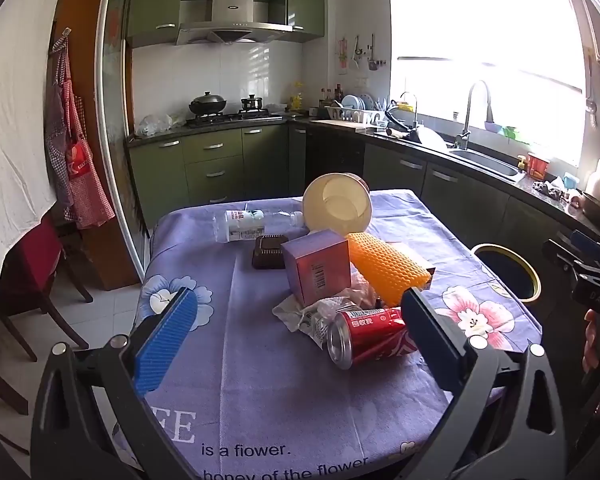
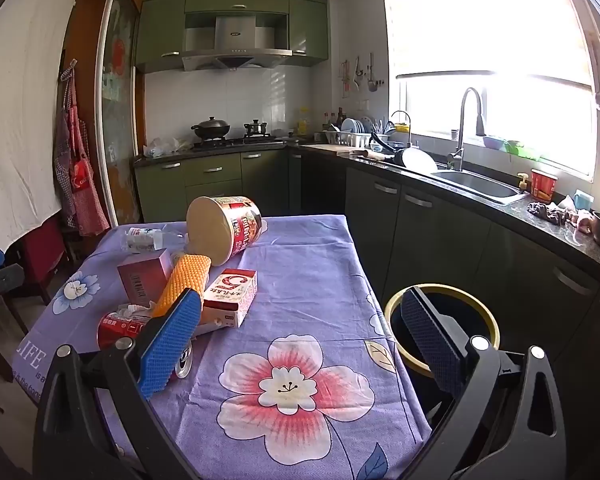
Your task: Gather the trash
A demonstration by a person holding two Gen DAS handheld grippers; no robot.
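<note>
Trash lies scattered on a table with a purple flowered cloth (image 1: pixel 260 368) (image 2: pixel 300 280). A red soda can (image 1: pixel 364 336) (image 2: pixel 116 326) lies on its side by crumpled paper (image 1: pixel 312 312). Behind them are a purple box (image 1: pixel 318 266) (image 2: pixel 142 280), an orange honeycomb pack (image 1: pixel 388 266) (image 2: pixel 184 280), a dark tray (image 1: pixel 268 252), a plastic bottle (image 1: pixel 252 224) (image 2: pixel 146 238), a tipped noodle cup (image 1: pixel 338 204) (image 2: pixel 224 228) and a white carton (image 2: pixel 230 296). My left gripper (image 1: pixel 296 308) hangs open in front of the can. My right gripper (image 2: pixel 302 312) is open above the table's right side, nothing between its fingers.
A black bin with a yellow rim (image 1: pixel 508 270) (image 2: pixel 440 328) stands on the floor right of the table. Dark cabinets and a counter with a sink (image 2: pixel 476 186) run along the right. Wooden chairs (image 1: pixel 40 280) stand at the left.
</note>
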